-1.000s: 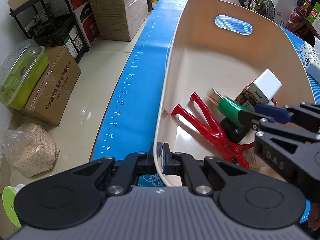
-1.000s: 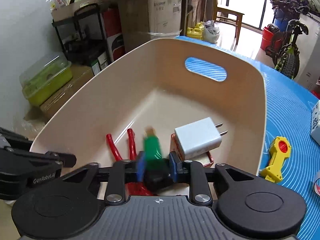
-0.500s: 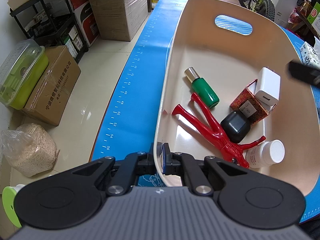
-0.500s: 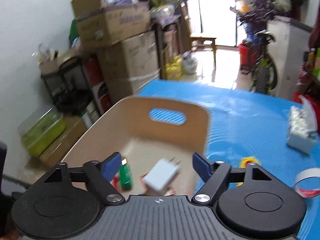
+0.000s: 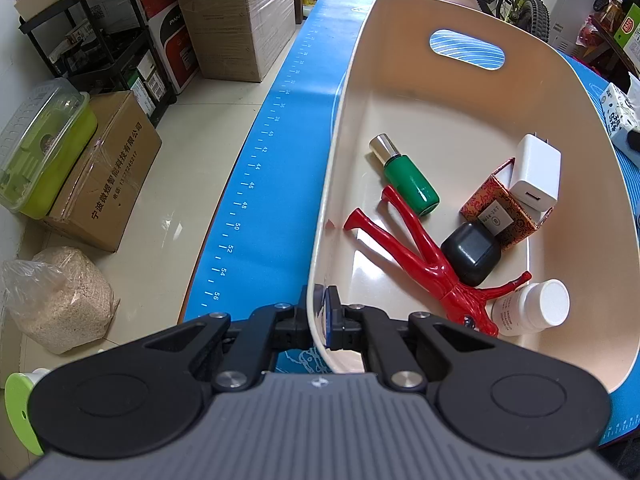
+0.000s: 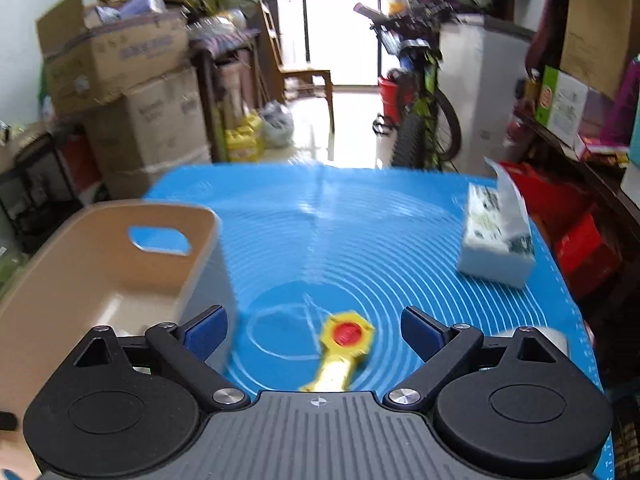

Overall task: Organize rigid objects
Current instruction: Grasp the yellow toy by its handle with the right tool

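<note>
My left gripper (image 5: 323, 316) is shut on the near rim of the cream basket (image 5: 580, 128). Inside the basket lie a green bottle (image 5: 408, 178), a red figure (image 5: 420, 252), a black case (image 5: 472, 254), a patterned box (image 5: 504, 212), a white charger (image 5: 536, 174) and a white pill bottle (image 5: 532, 308). In the right wrist view my right gripper (image 6: 316, 330) hangs over the blue mat, its jaws opening wide and holding nothing. A yellow toy with a red centre (image 6: 344, 346) lies on the mat below and between its fingers. The basket (image 6: 96, 276) stands to the left.
A tissue pack (image 6: 496, 240) sits at the mat's far right, and a roll of tape (image 6: 554, 336) shows behind the right finger. Cardboard boxes (image 5: 236, 16), a shelf rack and a bicycle (image 6: 416, 120) surround the blue mat (image 6: 360, 220). The mat's left edge drops to the floor.
My right gripper let go of the green bottle into the basket, opened wide and swung right out of the basket to above the yellow toy. My left gripper kept still on the rim.
</note>
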